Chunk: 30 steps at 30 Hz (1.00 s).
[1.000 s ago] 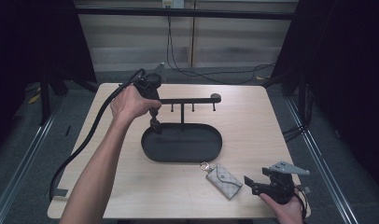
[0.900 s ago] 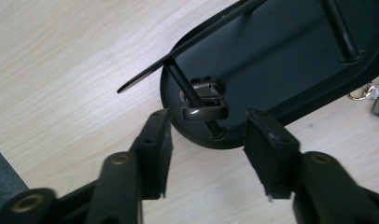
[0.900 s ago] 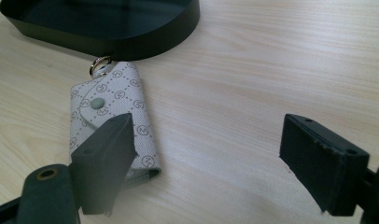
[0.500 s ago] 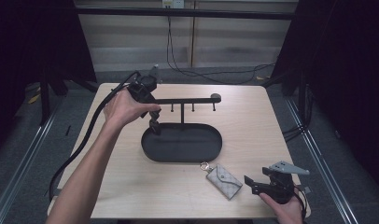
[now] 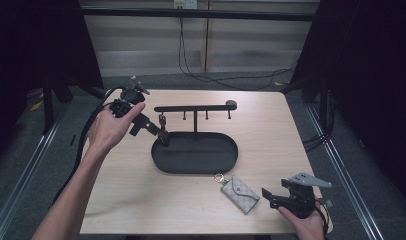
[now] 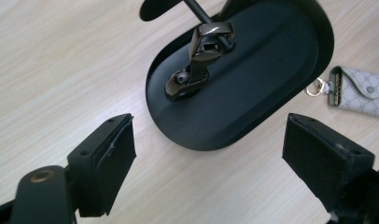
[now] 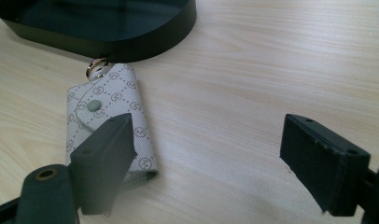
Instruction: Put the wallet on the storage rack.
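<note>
key clip (image 6: 197, 63): 1, hung | pouch (image 5: 240, 193): 1 | tray (image 5: 163, 162): 1 | both fingers released, left just opened

High view overhead — gripper views close, sharing tray (image 5: 195, 167).

Matt black tray (image 6: 290, 70), glossy metal clip (image 6: 199, 58), pale wood-grain table (image 7: 253, 70)

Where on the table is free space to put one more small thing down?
Free: the right part of the table, beyond the black tray, and the near-left corner. Crowded: the strip between the tray and the near edge, where the key pouch lies beside the right tongs.
</note>
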### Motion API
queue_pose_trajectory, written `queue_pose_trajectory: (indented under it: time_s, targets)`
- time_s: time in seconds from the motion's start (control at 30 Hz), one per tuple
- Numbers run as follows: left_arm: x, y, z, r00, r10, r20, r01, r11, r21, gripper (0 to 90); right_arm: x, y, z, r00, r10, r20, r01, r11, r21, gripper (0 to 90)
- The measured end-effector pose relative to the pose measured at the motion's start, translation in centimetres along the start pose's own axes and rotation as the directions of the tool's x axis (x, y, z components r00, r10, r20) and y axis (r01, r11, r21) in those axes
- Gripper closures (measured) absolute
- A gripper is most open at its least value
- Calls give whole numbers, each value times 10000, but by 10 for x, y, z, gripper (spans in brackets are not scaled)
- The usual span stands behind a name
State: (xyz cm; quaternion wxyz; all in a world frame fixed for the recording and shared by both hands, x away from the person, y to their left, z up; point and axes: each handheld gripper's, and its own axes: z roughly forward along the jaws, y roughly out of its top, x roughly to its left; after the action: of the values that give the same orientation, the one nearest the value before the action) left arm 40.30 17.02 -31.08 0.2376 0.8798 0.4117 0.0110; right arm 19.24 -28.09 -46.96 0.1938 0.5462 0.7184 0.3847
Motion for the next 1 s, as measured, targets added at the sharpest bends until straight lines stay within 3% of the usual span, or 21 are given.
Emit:
queue_pose_trajectory:
  time_s: [0.07, 0.13, 0.23, 0.33, 0.43, 0.53, 0.57, 0.67, 0.7, 0.8, 1.0]
  targets:
    - [2, -7, -2, 9997, 150, 180, -144, 9992, -378, 170, 0, 0, 1, 10000, 3, 23, -3, 10000, 20, 174]
    - [1, -13, -2, 9999, 11, -146, -18, 9989, -467, 169, 0, 0, 0, 10000, -12, 8, 12, 10000, -7, 174]
    - [0, -23, -3, 9998, 203, -89, -209, 9963, -838, 174, 0, 0, 0, 10000, -1, 33, 1, 10000, 9, 174]
    - [-2, -32, -4, 9978, 484, -454, -536, 9909, -1236, 175, 0, 0, 0, 10000, 21, 36, -21, 10000, -26, 174]
    - [0, -42, -4, 9988, 493, -32, -493, 9897, -1342, 175, -1, 0, 1, 9999, 101, 27, -101, 9999, -22, 174]
    - [2, -54, -2, 9983, 553, -161, -572, 9835, -1714, 174, -1, 1, 2, 9998, 191, 61, -191, 9998, -7, 174]
    - [3, -59, 0, 9987, 494, -122, -508, 9828, -1777, 174, -1, 1, 1, 9998, 202, 60, -202, 9998, -9, 174]
    - [6, -71, 2, 9984, 31, -573, -157, 9753, -2204, 175, -1, 1, 1, 9997, 253, 55, -253, 9997, -69, 174]
    - [7, -74, 2, 9994, 0, -359, -76, 9770, -2132, 176, -2, 1, 1, 9997, 256, 57, -256, 9996, -77, 174]
    - [4, -84, 1, 9933, -114, -1152, -177, 9684, -2488, 197, -2, 2, 0, 9994, 333, -27, -333, 9994, 0, 185]
    - [3, -111, 10, 9944, -477, -947, 175, 9549, -2965, 214, -3, 2, -2, 9992, 355, -176, -357, 9993, -107, 186]
